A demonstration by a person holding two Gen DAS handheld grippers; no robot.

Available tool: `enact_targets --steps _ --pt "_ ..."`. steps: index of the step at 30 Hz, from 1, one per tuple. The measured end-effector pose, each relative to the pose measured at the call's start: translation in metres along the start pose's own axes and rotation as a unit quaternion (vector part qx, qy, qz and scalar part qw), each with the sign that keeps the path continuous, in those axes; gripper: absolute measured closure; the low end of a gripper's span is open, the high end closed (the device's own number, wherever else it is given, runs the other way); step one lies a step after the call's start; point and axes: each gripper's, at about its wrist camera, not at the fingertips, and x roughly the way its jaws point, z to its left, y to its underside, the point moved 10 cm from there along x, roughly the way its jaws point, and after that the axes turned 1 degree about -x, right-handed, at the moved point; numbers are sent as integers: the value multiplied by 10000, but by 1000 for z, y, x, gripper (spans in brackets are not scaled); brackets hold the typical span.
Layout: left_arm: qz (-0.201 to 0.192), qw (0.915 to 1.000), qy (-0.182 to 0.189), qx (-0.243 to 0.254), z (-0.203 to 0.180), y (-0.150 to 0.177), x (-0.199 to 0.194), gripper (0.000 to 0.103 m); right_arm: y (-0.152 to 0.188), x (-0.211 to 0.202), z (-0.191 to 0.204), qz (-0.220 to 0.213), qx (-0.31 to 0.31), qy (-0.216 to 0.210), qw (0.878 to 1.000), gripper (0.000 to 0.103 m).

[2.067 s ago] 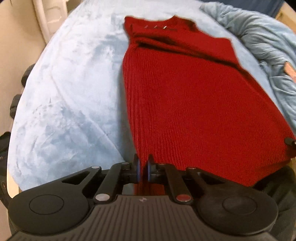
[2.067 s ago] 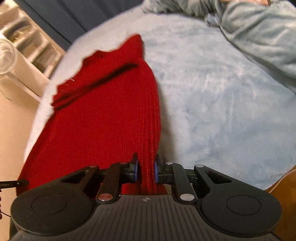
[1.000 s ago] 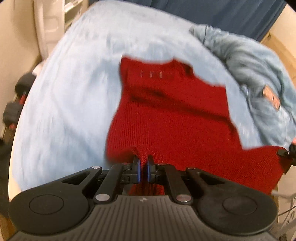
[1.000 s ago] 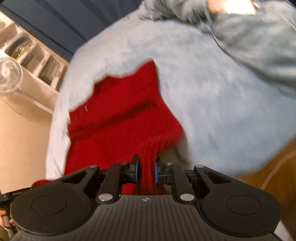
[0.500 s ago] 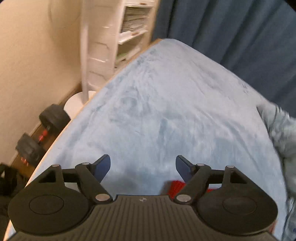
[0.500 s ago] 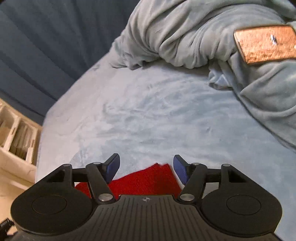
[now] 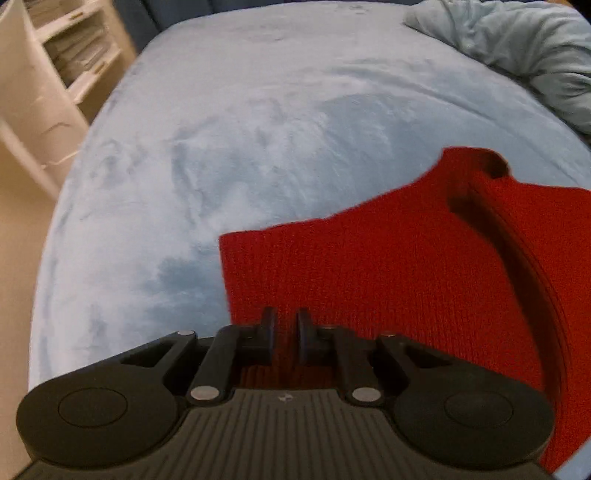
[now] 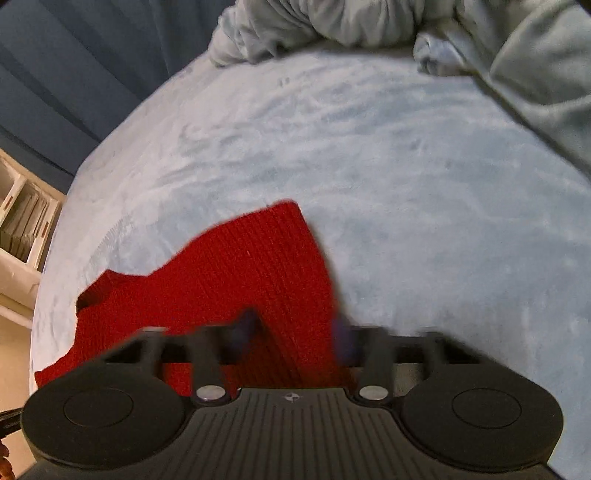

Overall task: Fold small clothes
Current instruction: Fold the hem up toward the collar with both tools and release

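bedspread (image 7: pixel 258 122) pale blue, plush; white shelves (image 7: pixel 55 66) left; left gripper (image 7: pixel 283 328) pinching red knit (image 7: pixel 388 266), right gripper (image 8: pixel 295 328) spread

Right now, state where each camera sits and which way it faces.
Left wrist: on the left gripper, looking along narrowly gapped fingers over the red knit garment and blue bedspread.
Right wrist: on the right gripper, fingers blurred, facing the same garment and rumpled blanket.
Shared: garment, bedspread, blanket.

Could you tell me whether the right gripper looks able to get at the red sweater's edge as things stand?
Probably yes: the right gripper sits directly over the red sweater, whose fabric runs between its blurred fingers, nothing in the way.
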Motion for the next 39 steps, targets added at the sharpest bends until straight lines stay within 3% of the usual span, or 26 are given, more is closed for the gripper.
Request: enact_targets --steps 1,3,6,8,11,14,17,20,23,24,25,26,28,29,32,34,37,39 --pt "-109 9999 8 -34 1 -2 -6 92 -3 -6 3 -97 -127 47 9999 92" --pt "-370 9990 97 -211 11 -6 -28 92 -12 -27 5 -356 -291 59 9989 92" --pt "-775 9951 156 -587 40 -11 -70 92 -23 -58 13 -622 -406 -444 9962 92" --pt "-933 9921 142 -823 59 -13 -88 93 -27 -75 21 -802 -605 -536 9935 93" --pt "-1241 9858 239 -1103 79 -19 -113 93 -40 -99 31 -1185 -436 -842 9884 93" --pt "-1415 9825 54 -1213 85 -24 -117 92 -57 -103 31 -1585 -329 -747 9840 93" --pt "-926 9883 -109 -1207 86 -24 -67 92 -59 -66 18 -1318 -266 -284 9905 93" --pt "-254 9940 -278 -1027 75 -6 -6 91 -37 -6 0 -605 -358 376 9968 93" --pt "-111 9942 -487 -949 69 0 17 86 -21 25 -9 -405 -517 719 9952 90" --pt "-160 9941 -538 -930 69 -2 17 82 -21 27 -11 -441 -427 710 9956 89" --pt "-211 9938 -606 -910 70 -2 14 69 -22 25 -12 -462 -364 718 9957 83" --pt "-259 9933 -681 -897 74 -1 11 61 -23 23 -16 -457 -307 735 9958 69" --pt "-437 9909 -852 -941 87 1 -1 27 -26 19 -25 -433 -121 756 9961 54" --pt "-526 9896 -868 -1018 94 4 -10 23 -27 14 -31 -417 39 690 9967 52" --pt "-563 9881 -570 -1309 107 23 -39 22 -21 -11 -46 -377 597 475 9964 51" --pt "-472 9875 38 -1505 100 49 -61 19 -7 -34 -52 -327 678 303 9967 49" --pt "-117 9777 1064 -1806 77 91 -76 16 30 -73 -48 -294 701 -110 9970 34" --pt "89 9716 1315 -1963 65 114 -73 15 57 -88 -49 -201 778 -199 9966 27"
